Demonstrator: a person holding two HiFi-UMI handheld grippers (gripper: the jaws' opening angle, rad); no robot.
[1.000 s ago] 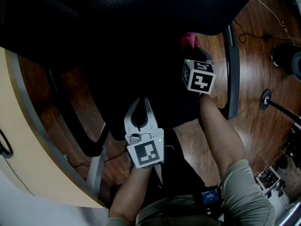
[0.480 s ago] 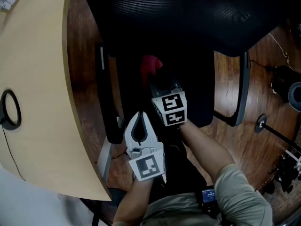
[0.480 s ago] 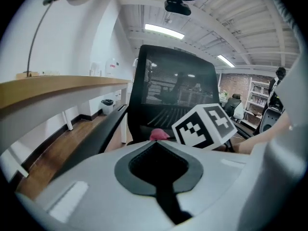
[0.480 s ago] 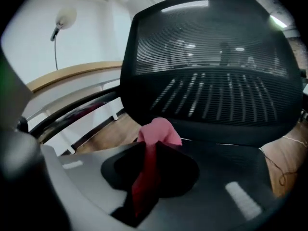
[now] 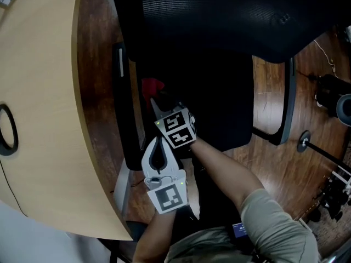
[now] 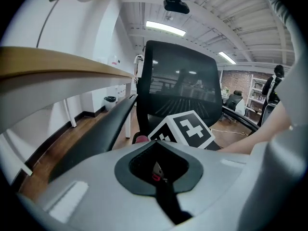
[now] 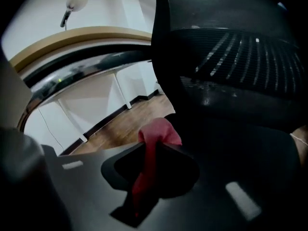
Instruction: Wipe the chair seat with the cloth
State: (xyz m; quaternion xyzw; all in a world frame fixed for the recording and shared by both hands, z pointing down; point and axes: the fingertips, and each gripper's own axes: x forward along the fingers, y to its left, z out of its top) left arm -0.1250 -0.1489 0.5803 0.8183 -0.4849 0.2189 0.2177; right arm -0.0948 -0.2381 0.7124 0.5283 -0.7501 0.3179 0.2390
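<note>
The black chair seat (image 5: 222,100) lies below its mesh backrest (image 5: 219,15) in the head view. A red cloth (image 5: 152,86) rests on the seat's left part, close to the left armrest (image 5: 123,108). My right gripper (image 5: 155,102), carrying its marker cube, is shut on that cloth. In the right gripper view the red cloth (image 7: 159,131) runs up between the dark jaws of the right gripper (image 7: 154,147) and bunches beyond their tips. My left gripper (image 5: 157,139) hovers just near of the right one, shut with nothing in it; the left gripper (image 6: 157,143) faces the cube and backrest.
A curved wooden desk (image 5: 38,119) fills the left side, its edge close to the left armrest. The right armrest (image 5: 286,100) borders the seat's other side. On the wood floor at right stand a stand base (image 5: 304,141) and cables (image 5: 329,21).
My right gripper has dragged the red cloth across the seat from its right side to its left, toward the desk. The left gripper has stayed near the seat's front edge.
</note>
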